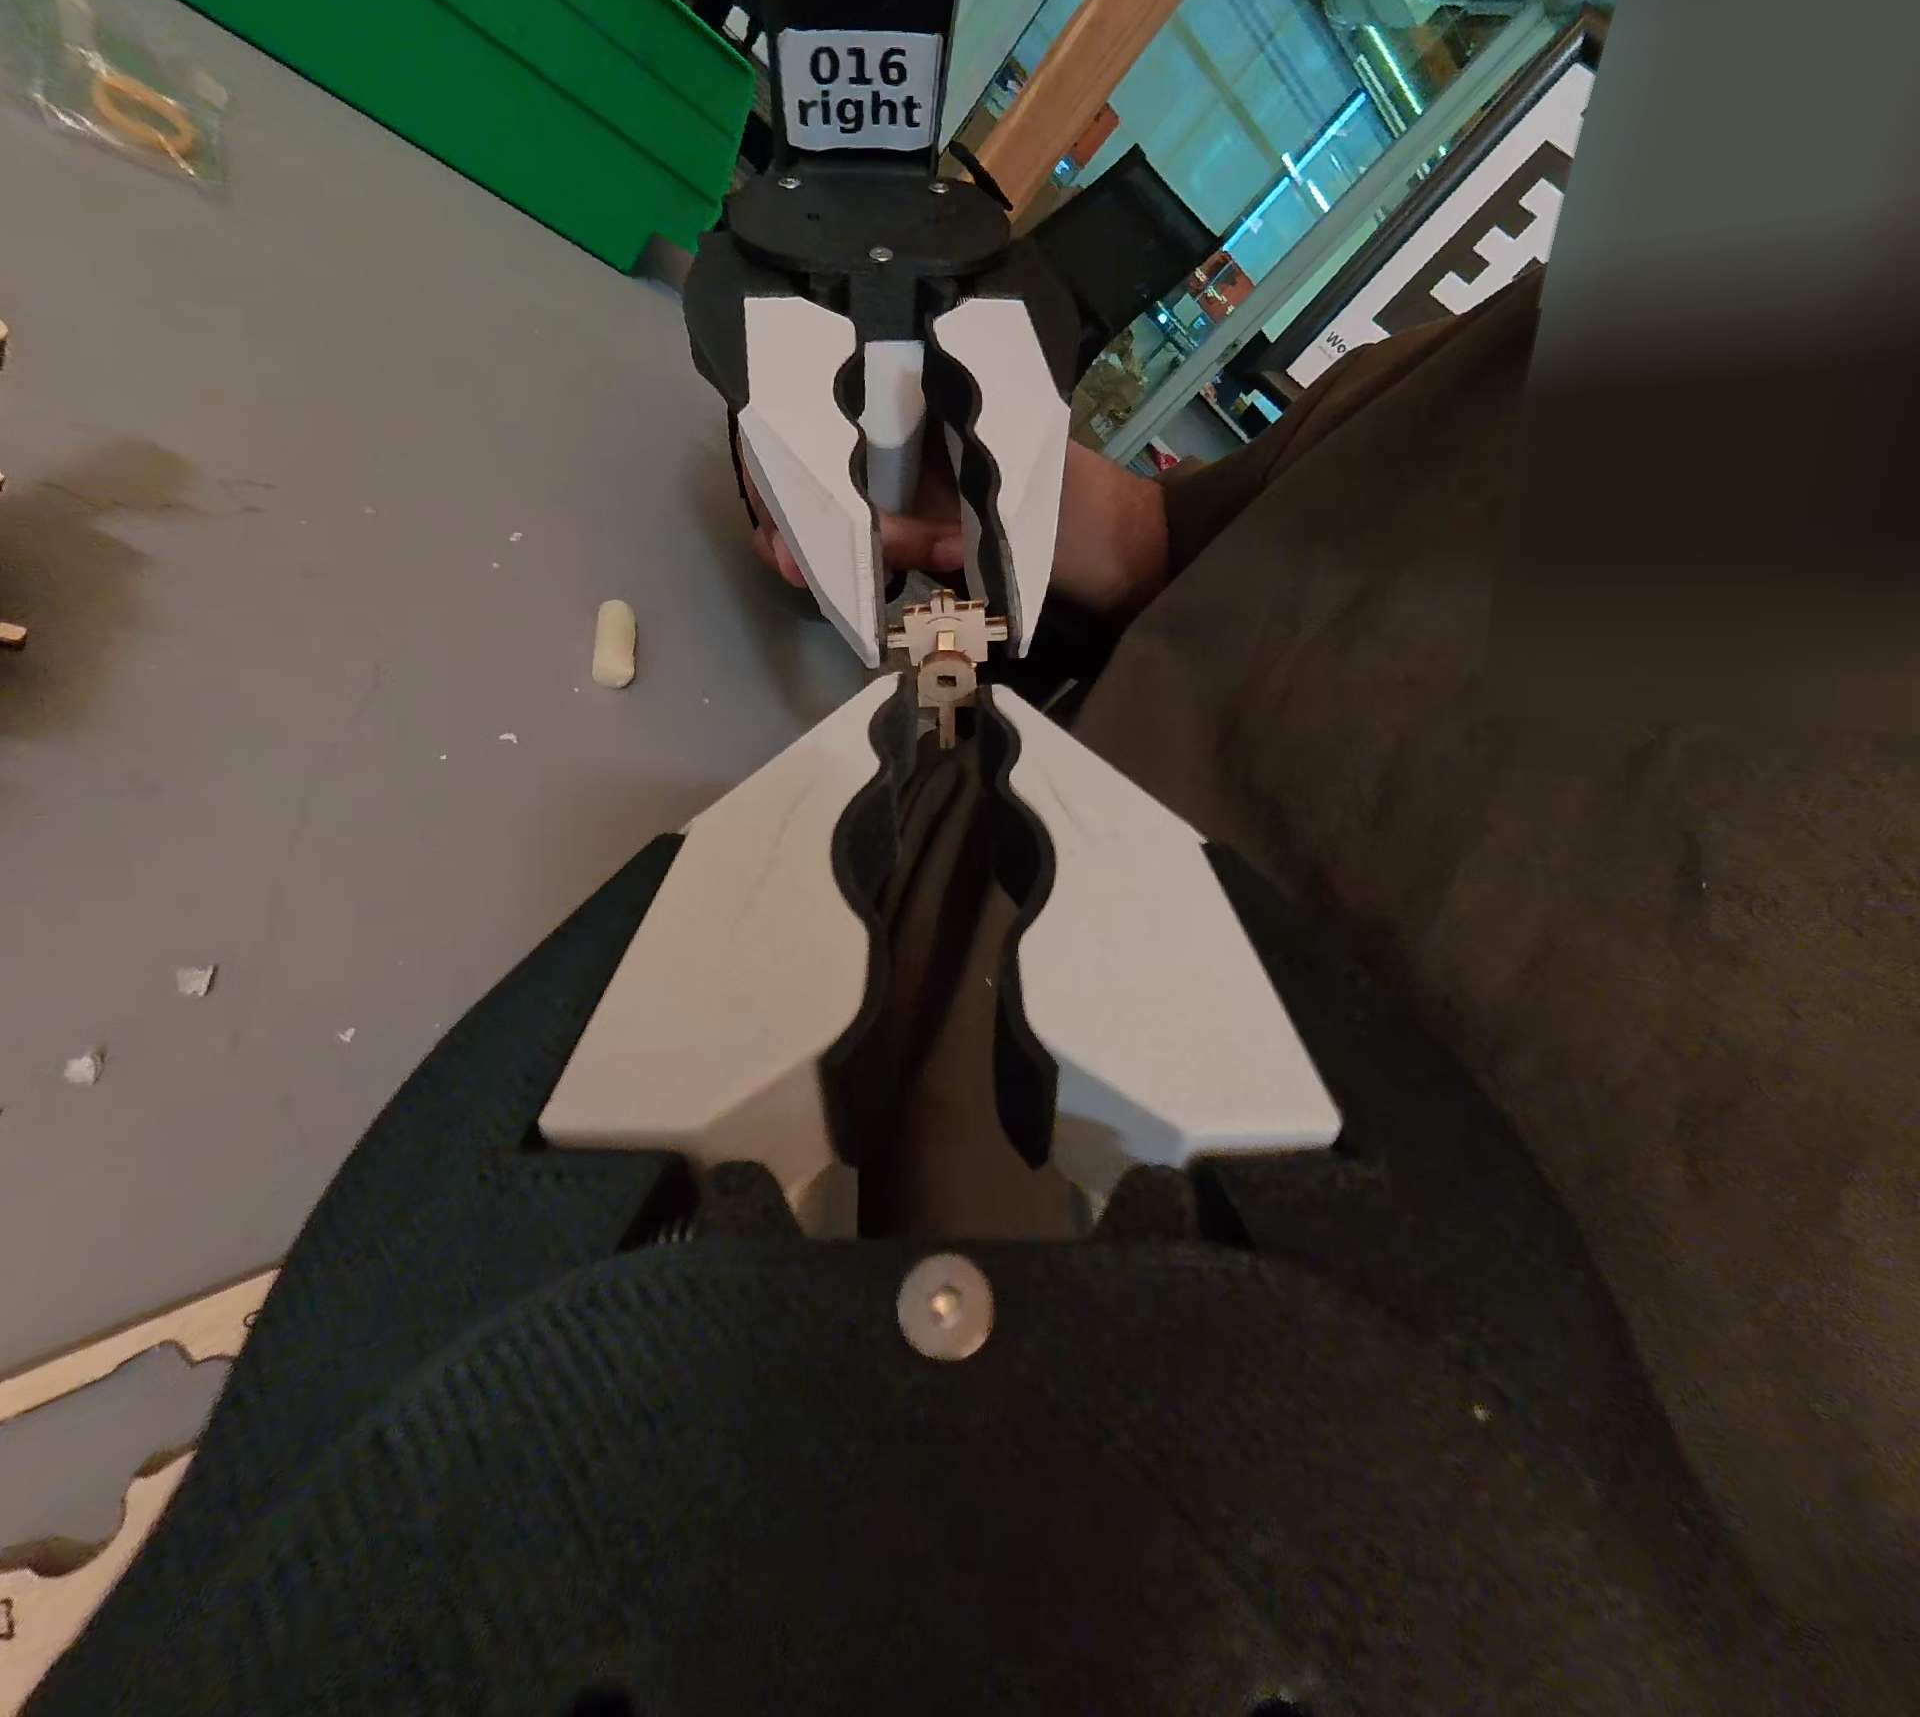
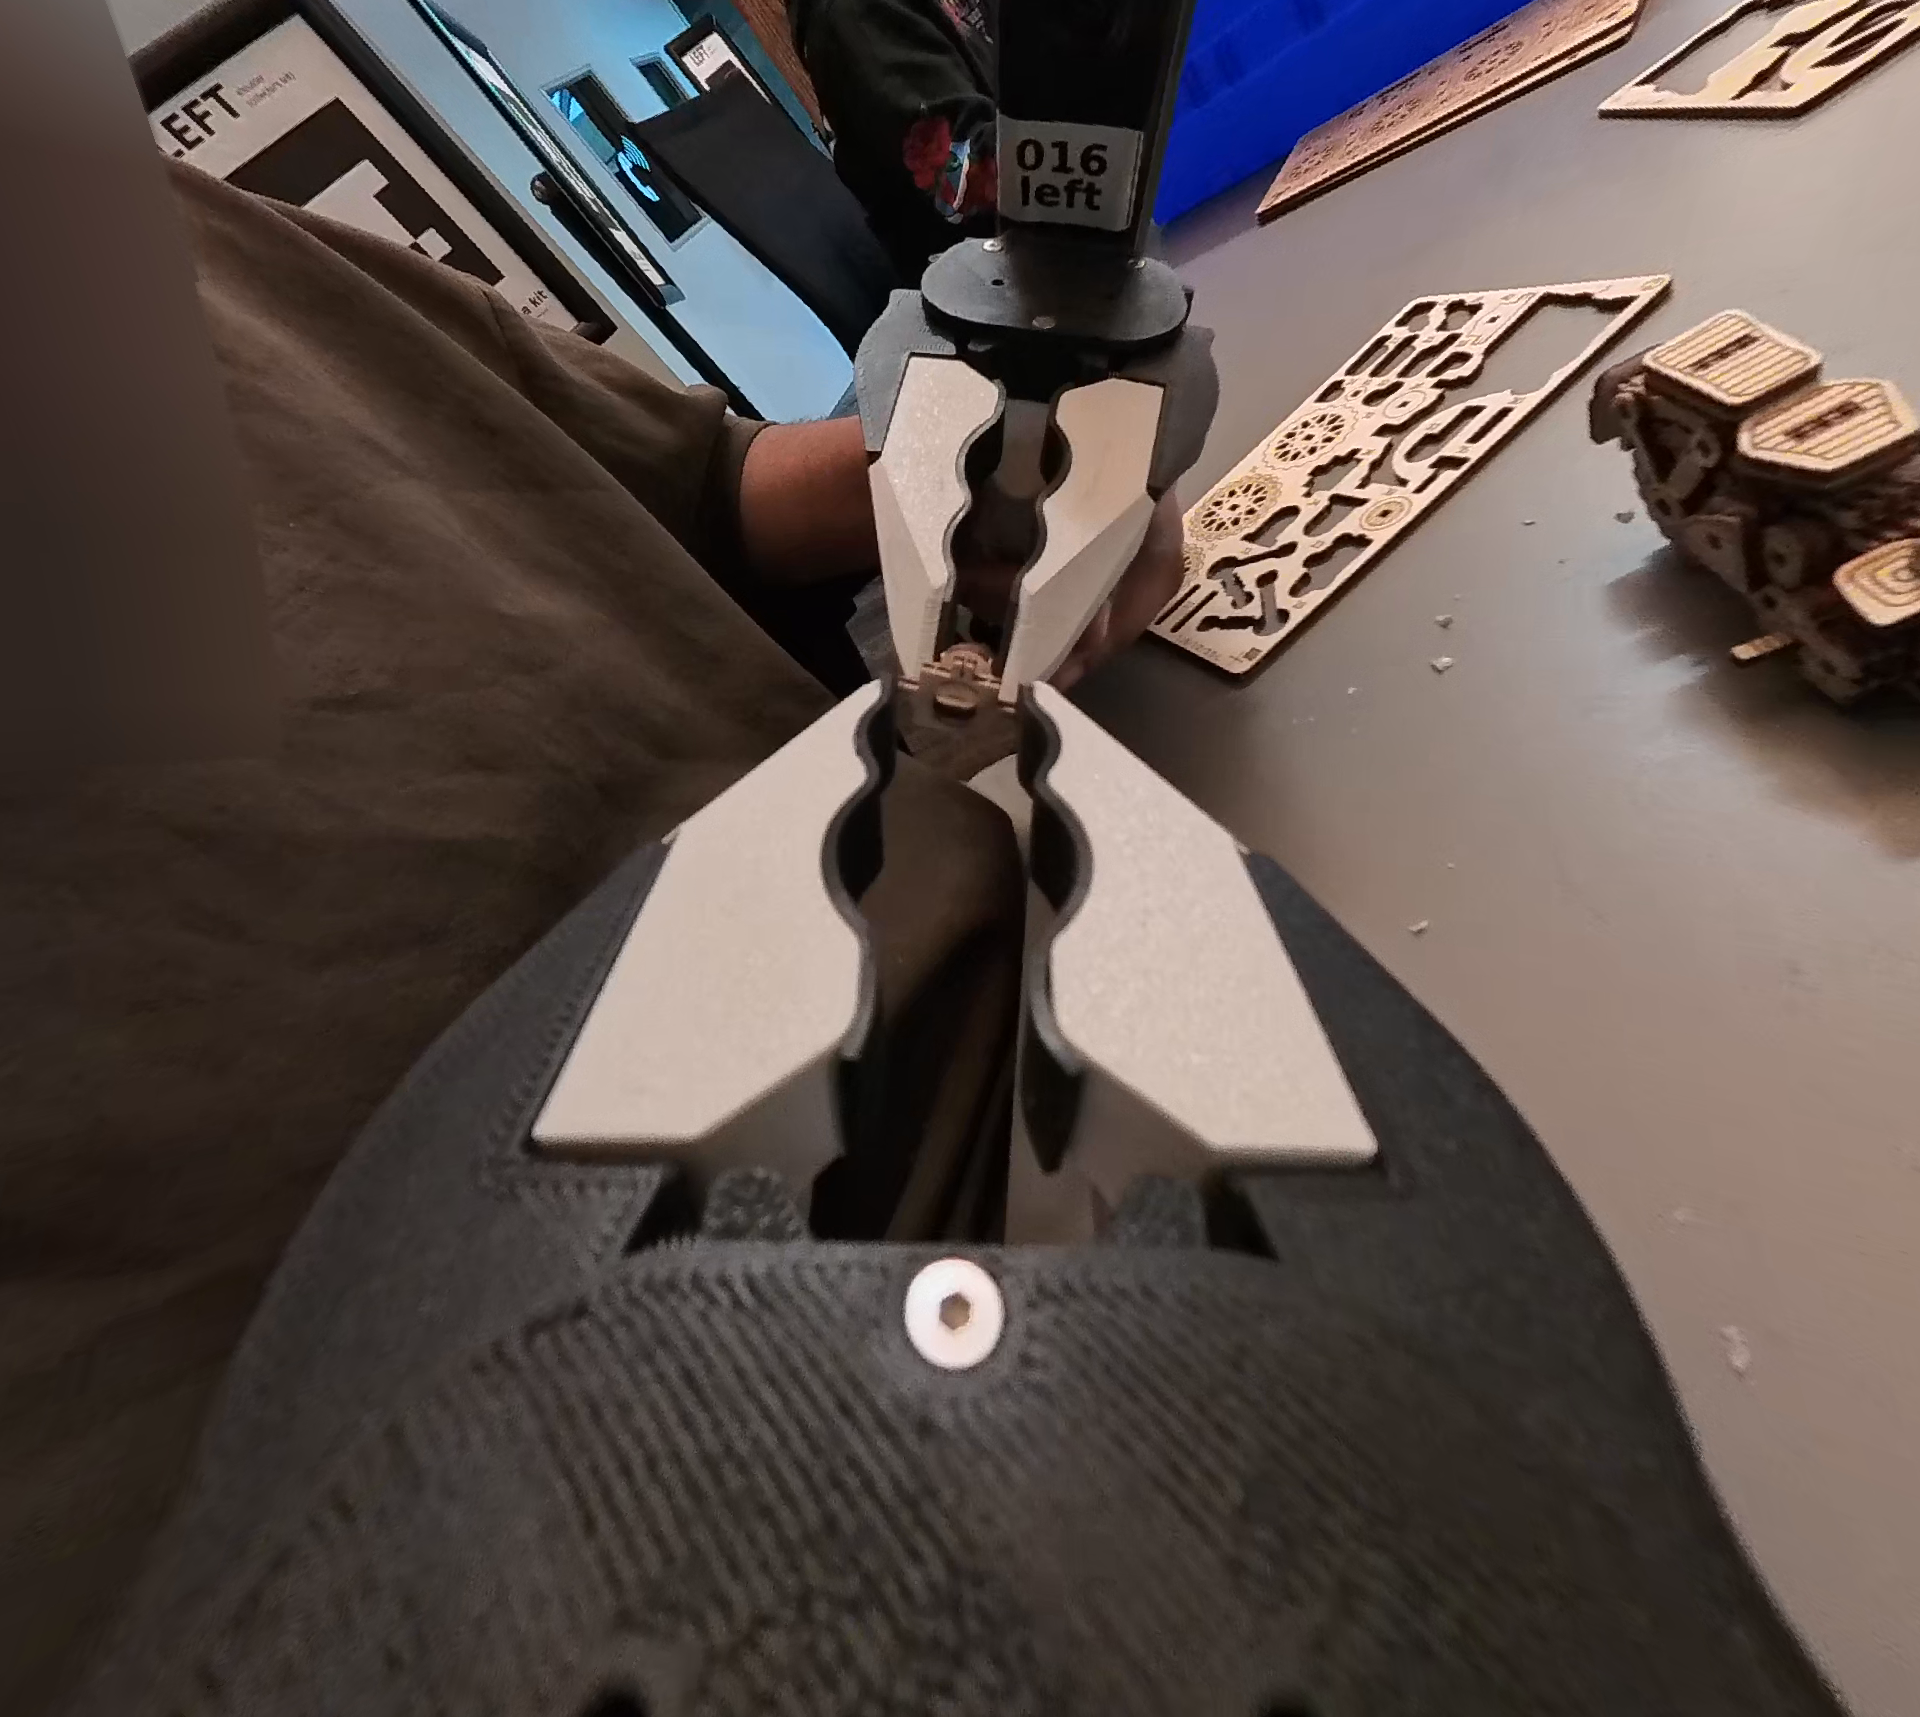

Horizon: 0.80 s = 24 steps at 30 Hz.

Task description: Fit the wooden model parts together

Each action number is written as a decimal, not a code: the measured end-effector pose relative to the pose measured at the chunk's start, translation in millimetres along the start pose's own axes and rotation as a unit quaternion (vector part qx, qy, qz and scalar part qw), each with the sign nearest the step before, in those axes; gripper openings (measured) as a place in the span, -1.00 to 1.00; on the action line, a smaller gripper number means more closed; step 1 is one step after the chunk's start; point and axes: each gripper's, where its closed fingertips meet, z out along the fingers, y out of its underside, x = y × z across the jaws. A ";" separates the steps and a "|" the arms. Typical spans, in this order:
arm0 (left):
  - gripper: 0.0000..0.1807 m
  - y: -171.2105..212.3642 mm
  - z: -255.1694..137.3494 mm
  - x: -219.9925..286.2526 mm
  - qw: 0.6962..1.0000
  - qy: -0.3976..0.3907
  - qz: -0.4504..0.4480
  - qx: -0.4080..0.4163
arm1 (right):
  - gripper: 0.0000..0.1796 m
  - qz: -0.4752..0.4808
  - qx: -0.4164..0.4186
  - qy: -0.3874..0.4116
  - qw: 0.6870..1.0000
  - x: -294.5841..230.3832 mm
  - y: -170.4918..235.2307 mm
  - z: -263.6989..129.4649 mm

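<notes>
In the left wrist view, my left gripper (image 1: 943,693) is shut on a small wooden peg part (image 1: 945,699). Facing it tip to tip, my right gripper (image 1: 945,637) is shut on a cross-shaped wooden part (image 1: 952,626). The peg touches the middle of the cross part. In the right wrist view, my right gripper (image 2: 956,703) holds the flat wooden part (image 2: 956,737), and the left gripper (image 2: 968,659) presses its small part (image 2: 961,666) against it. Both are held in the air in front of a person in a brown shirt (image 2: 416,628).
A half-built wooden model (image 2: 1766,524) and laser-cut wooden sheets (image 2: 1403,472) lie on the grey table (image 2: 1455,940) to the right, with blue bins (image 2: 1403,5) behind. Green bins (image 1: 416,5), a small white cylinder (image 1: 613,644) and a bag of rubber bands (image 1: 135,98) lie to the left. Less than 4 cm separates the two grippers' tips.
</notes>
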 end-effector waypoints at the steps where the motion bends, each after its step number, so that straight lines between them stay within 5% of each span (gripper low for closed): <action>1: -0.91 -1.1 -0.3 -0.7 1.000 -0.001 -0.003 0.003 | -0.77 -0.001 0.001 0.002 1.000 0.5 -0.3 -0.1; 12: -0.82 -10.2 -4.3 -8.3 0.999 -0.018 -0.022 0.032 | -0.77 -0.014 0.024 0.032 0.999 8.5 -8.8 -6.6; 24: -0.96 -15.5 -8.5 -26.1 0.995 -0.079 -0.018 0.052 | -0.77 -0.046 0.020 0.108 0.993 26.2 -10.1 -13.1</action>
